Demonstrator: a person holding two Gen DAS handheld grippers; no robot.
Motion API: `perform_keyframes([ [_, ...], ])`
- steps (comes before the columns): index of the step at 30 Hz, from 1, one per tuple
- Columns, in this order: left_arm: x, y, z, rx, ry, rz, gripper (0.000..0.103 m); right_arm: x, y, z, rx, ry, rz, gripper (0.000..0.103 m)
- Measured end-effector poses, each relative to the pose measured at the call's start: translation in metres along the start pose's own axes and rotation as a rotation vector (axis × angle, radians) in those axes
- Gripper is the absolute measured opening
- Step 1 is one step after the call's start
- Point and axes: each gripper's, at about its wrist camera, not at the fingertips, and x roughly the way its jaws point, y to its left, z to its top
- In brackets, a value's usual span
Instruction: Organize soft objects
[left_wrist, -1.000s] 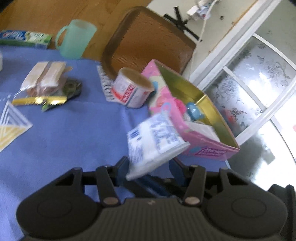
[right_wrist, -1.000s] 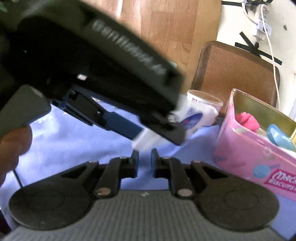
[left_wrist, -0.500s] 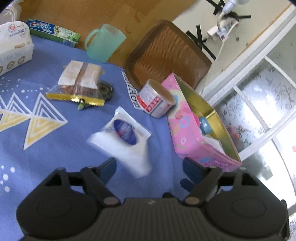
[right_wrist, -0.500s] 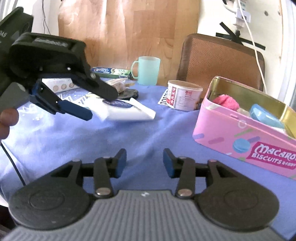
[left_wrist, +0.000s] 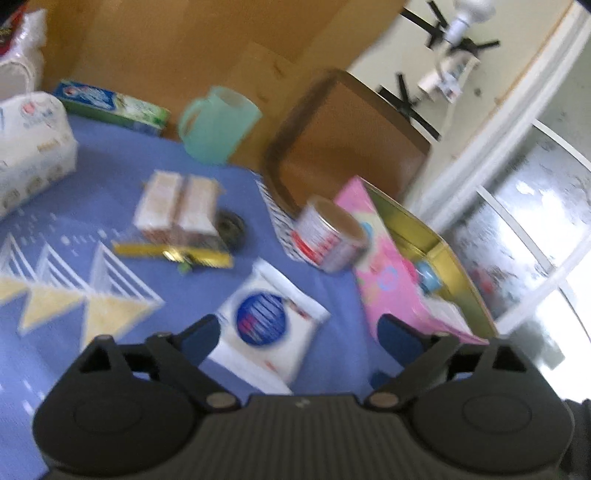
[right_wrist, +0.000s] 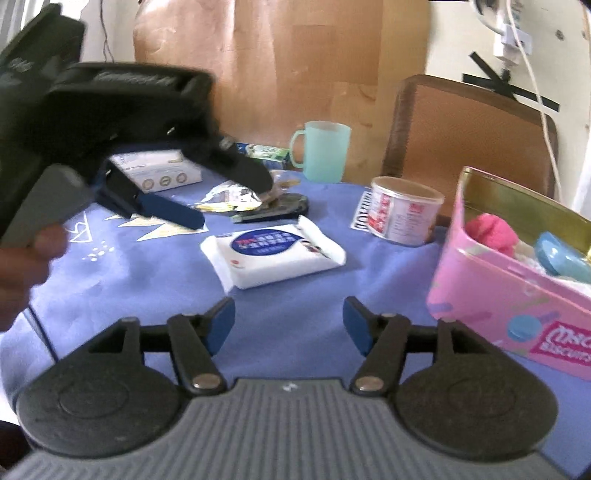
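Now tissue pack (right_wrist: 272, 254) amid bare cloth (right_wrist: 147, 280).

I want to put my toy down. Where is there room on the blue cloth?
Bare cloth lies between the white tissue pack and the pink tin, and nearer than the pack. It is crowded behind, around the snack bag and green mug.

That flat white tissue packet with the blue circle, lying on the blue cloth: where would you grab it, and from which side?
Probably across its narrow width, near the middle of the flat white tissue packet with the blue circle. It lies flat and free on the blue cloth, nothing touching it, so coming down from above with the fingers straddling the long edges seems best. The soft pack should squeeze slightly; its crimped ends look flimsier.
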Motion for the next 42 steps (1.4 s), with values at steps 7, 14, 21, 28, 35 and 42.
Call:
perform_keyframes([
  [7,0.035,0.017,0.002,0.012,0.080,0.015,0.102,0.035,0.007,0.013,0.014,0.064,0.049,0.085],
  [14,0.039,0.006,-0.008,0.030,0.103,-0.039,0.096,0.053,0.010,0.020,0.018,0.089,0.049,0.091],
  [21,0.035,-0.009,-0.019,0.076,0.132,-0.058,0.095,0.041,0.016,0.015,-0.017,0.066,0.020,0.085],
  [28,0.024,-0.013,-0.035,0.070,0.152,-0.092,0.094,0.019,0.027,0.002,-0.057,0.045,-0.007,0.080],
  [35,0.012,-0.019,-0.052,0.069,0.170,-0.131,0.094,-0.004,0.037,-0.012,-0.096,0.027,-0.030,0.080],
  [42,0.003,-0.012,-0.046,0.033,0.162,-0.143,0.096,-0.002,0.033,-0.012,-0.117,0.017,-0.043,0.085],
])
